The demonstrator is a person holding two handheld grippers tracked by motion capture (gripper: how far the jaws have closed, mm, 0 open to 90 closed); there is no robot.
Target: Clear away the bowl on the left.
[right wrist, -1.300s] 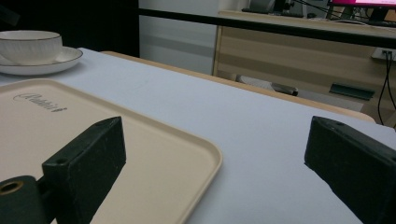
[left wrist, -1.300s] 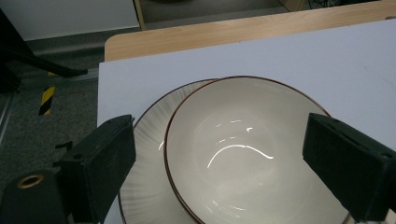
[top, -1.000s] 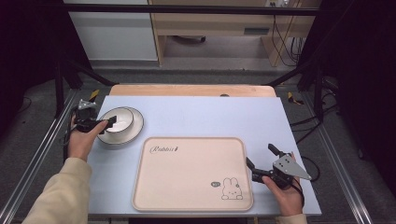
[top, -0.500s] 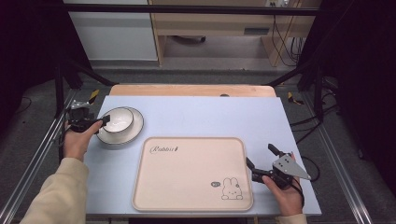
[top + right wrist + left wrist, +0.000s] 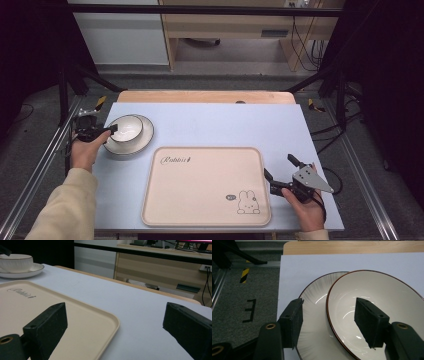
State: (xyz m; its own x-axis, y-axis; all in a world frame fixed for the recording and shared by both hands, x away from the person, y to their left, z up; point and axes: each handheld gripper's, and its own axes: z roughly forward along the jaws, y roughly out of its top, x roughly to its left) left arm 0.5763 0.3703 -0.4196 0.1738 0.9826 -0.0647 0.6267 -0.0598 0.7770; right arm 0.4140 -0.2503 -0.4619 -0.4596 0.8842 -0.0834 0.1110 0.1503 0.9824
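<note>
A white bowl (image 5: pixel 126 128) with a dark rim stands on a white plate (image 5: pixel 144 139) at the table's left. My left gripper (image 5: pixel 111 131) reaches it from the left. In the left gripper view the bowl (image 5: pixel 387 300) sits off-centre on the plate (image 5: pixel 314 315), and my left gripper (image 5: pixel 329 302) straddles the bowl's near rim, one jaw over the plate, the other inside the bowl. The jaws have just been closing, and a gap still shows on either side of the rim. My right gripper (image 5: pixel 279 166) stands open at the right edge of the beige rabbit tray (image 5: pixel 200 185), holding nothing.
A pale blue mat (image 5: pixel 225 125) covers the table, with a wooden strip along the far edge. Metal frame rails run along both sides. In the right gripper view the tray's corner (image 5: pixel 105 322) lies between the open jaws of my right gripper (image 5: pixel 116 307), and the bowl (image 5: pixel 16 262) stands far off.
The left gripper's jaws have narrowed around the bowl's rim, and the hand has shifted slightly. The right hand and its gripper have stayed still.
</note>
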